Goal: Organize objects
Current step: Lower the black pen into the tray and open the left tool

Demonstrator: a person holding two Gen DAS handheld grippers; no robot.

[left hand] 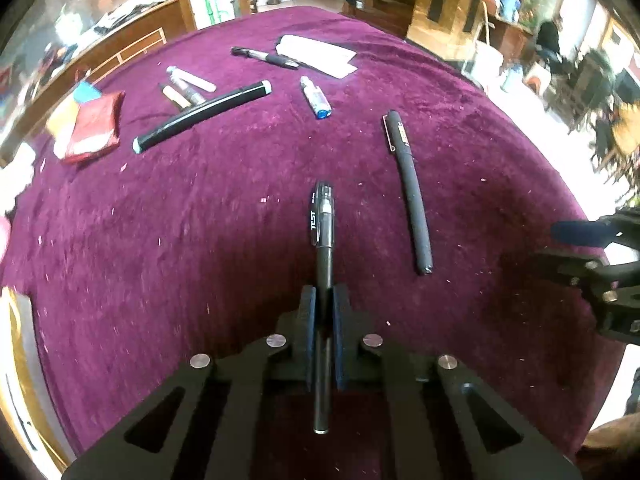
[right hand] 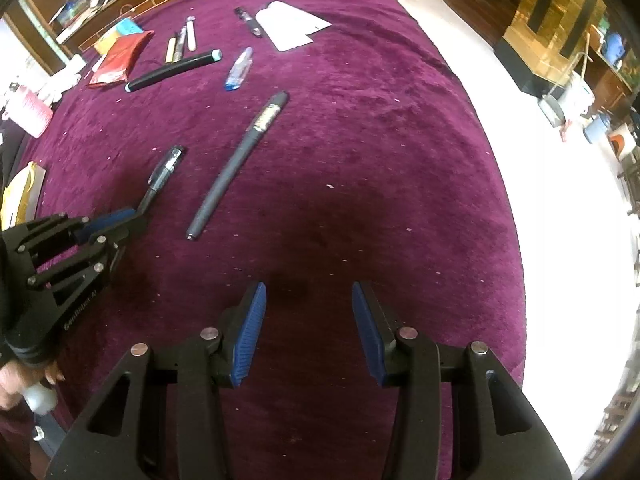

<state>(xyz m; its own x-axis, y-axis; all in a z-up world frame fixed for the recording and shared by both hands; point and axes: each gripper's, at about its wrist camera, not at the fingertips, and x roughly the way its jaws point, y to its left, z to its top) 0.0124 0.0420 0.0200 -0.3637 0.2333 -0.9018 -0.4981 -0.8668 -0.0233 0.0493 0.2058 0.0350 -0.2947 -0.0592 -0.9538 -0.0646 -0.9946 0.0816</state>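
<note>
My left gripper (left hand: 324, 294) is shut on the barrel of a black pen (left hand: 322, 224) with a clear cap section and white lettering, which points away from me over the purple cloth (left hand: 200, 240). In the right wrist view the same pen (right hand: 166, 168) sticks out of the left gripper (right hand: 134, 216) at the left edge. A long grey pen (left hand: 412, 200) lies just to its right, also visible as the grey pen (right hand: 236, 164). My right gripper (right hand: 309, 292) stands open above bare cloth with nothing between its blue pads.
Farther back lie a black marker (left hand: 204, 114), a small clear tube with a blue cap (left hand: 316, 98), several short sticks (left hand: 188, 86), another pen (left hand: 266, 57) against white paper (left hand: 320, 54), and a red pouch (left hand: 94, 128). The table edge (right hand: 508, 200) drops off to the right.
</note>
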